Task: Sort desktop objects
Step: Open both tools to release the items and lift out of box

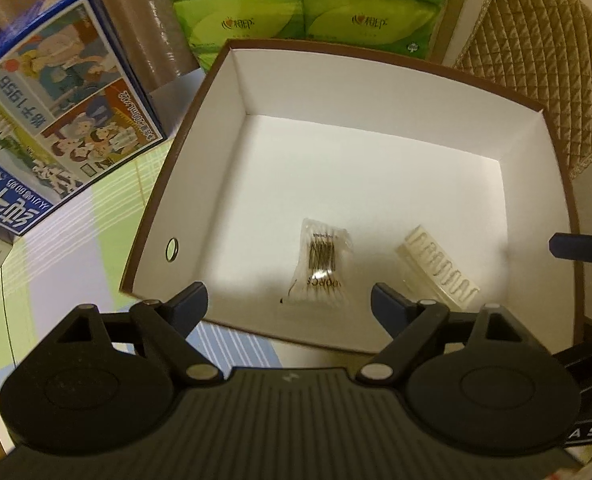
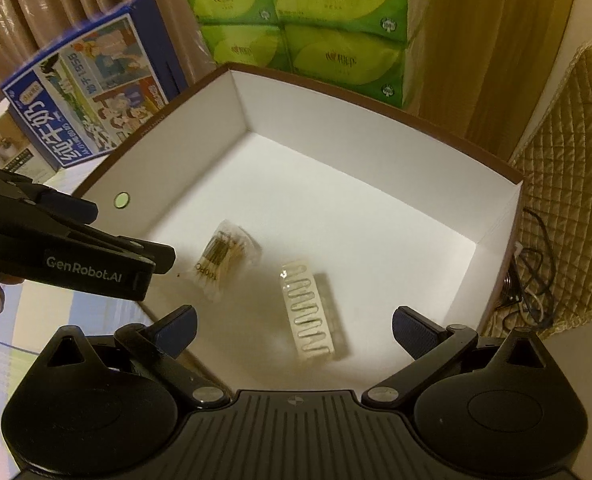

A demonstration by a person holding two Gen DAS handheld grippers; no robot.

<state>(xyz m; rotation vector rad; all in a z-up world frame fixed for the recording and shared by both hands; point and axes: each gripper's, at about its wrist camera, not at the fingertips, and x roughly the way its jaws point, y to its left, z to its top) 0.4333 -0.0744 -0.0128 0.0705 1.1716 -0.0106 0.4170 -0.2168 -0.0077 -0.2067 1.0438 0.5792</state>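
Observation:
A brown box (image 1: 447, 70) with a white inside stands on the table; it also shows in the right wrist view (image 2: 375, 100). On its floor lie a clear bag of cotton swabs (image 1: 323, 270) (image 2: 224, 258) and a clear case of paper clips (image 1: 439, 270) (image 2: 309, 314). My left gripper (image 1: 290, 306) is open and empty above the box's near wall. My right gripper (image 2: 294, 332) is open and empty above the box, over the paper clip case. The left gripper (image 2: 130, 236) shows at the left of the right wrist view.
A blue milk carton box (image 1: 60, 120) (image 2: 92, 92) lies left of the brown box. Green tissue packs (image 1: 303, 8) (image 2: 315, 20) are stacked behind it. A quilted chair (image 1: 543, 60) stands at the right, with cables (image 2: 535, 272) beside the box.

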